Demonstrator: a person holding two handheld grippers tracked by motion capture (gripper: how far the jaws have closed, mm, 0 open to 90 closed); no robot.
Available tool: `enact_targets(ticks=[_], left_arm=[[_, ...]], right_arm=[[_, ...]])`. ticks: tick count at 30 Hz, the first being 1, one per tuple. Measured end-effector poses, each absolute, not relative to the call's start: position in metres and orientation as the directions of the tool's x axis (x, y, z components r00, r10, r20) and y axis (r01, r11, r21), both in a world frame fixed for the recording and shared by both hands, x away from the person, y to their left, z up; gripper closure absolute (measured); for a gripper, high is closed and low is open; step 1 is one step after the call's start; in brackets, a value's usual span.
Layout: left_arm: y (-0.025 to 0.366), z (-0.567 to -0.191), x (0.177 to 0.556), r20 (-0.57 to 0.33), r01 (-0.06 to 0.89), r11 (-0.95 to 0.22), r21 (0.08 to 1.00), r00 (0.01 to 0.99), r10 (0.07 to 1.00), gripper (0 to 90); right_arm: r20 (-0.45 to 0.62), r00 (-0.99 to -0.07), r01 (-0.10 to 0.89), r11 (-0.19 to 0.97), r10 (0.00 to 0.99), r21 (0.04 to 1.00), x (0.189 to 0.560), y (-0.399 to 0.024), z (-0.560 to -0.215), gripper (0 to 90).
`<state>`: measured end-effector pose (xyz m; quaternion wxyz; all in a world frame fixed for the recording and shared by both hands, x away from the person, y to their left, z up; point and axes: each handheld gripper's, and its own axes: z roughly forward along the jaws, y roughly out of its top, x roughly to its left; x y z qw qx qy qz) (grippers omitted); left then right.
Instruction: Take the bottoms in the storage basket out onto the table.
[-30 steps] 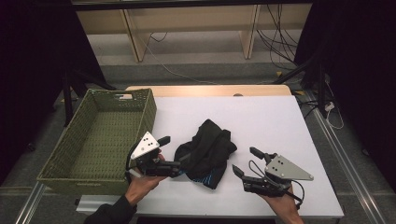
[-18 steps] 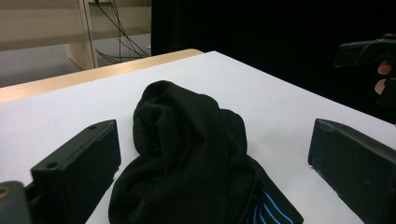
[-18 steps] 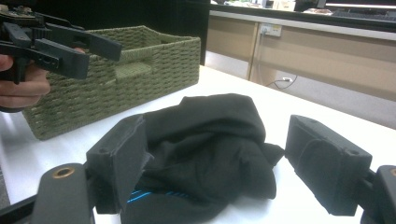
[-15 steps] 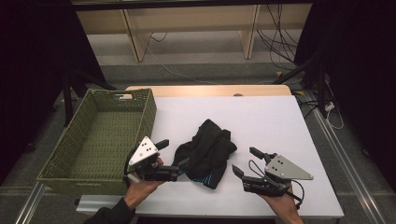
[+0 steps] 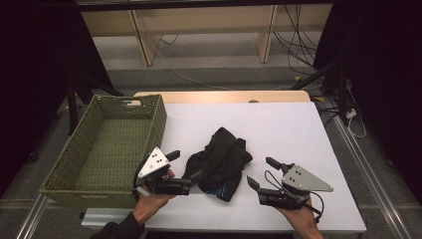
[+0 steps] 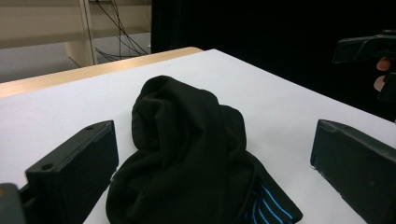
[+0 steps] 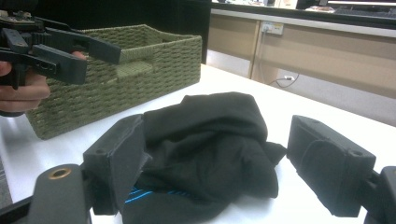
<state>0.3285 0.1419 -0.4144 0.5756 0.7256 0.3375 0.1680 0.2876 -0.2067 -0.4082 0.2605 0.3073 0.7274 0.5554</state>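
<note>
At the left of the high view stands the woven green wicker basket [image 5: 107,144]. Right of it, the left gripper [image 5: 183,170] is spread wide at the crumpled black cloth garment [image 5: 221,162] lying mid-table; it should pinch a thick fold. Lower right, the right gripper [image 5: 261,173] waits, spread.

Soft matt black cloth garment [image 5: 219,162] with blue stripes, rough woven green wicker basket [image 5: 107,144], smooth matt white worktop [image 5: 278,124], matt black plastic jaws.
</note>
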Motion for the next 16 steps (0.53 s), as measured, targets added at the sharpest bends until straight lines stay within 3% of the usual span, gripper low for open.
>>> enact_targets(ticks=[16], left_arm=[[0.1410,-0.4146,0.3285,-0.141,0.293,-0.111,0.950,0.717,0.682,0.0]], right_arm=[[-0.039,-0.676,0.156,0.194,0.736,0.968,0.2878,-0.2062,-0.4086,20.6]])
